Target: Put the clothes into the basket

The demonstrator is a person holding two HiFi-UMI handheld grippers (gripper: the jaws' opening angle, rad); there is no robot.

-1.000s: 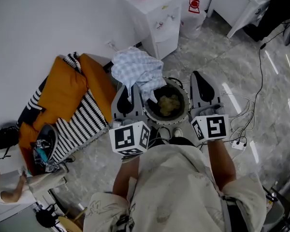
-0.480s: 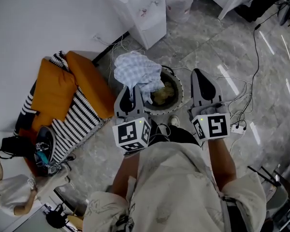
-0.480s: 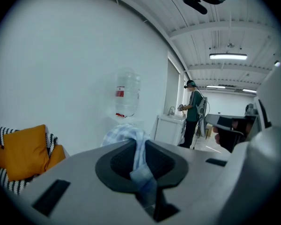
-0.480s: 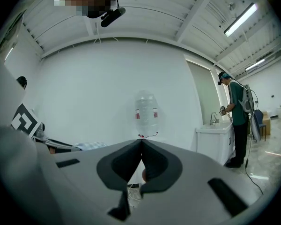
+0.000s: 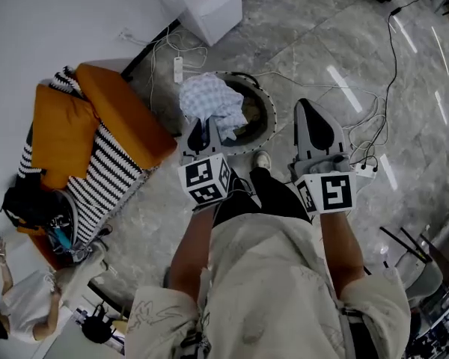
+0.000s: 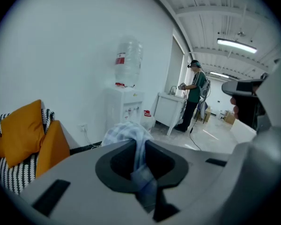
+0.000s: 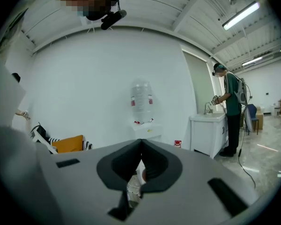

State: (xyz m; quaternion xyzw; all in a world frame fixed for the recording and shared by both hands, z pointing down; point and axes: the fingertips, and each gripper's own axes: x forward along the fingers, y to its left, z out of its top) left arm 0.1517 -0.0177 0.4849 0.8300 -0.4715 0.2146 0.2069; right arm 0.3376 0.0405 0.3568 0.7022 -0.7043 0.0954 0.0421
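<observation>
- Left tool (image 5: 202, 139) grips a tail of the checked cloth (image 5: 208, 99); right tool (image 5: 319, 129) is closed on nothing, alongside.
- Cloth bunches just beyond the left tool, over the basket (image 5: 269, 109) at its left rim; basket centre lies ahead-right.

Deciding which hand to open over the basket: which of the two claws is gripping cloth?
The left claw: its jaws pinch the light blue checked cloth hanging over the round dark basket. The right claw is shut on nothing.

Grey left tongs (image 5: 206, 124); grey right tongs (image 5: 307, 105); cream shirt (image 5: 269, 275)
</observation>
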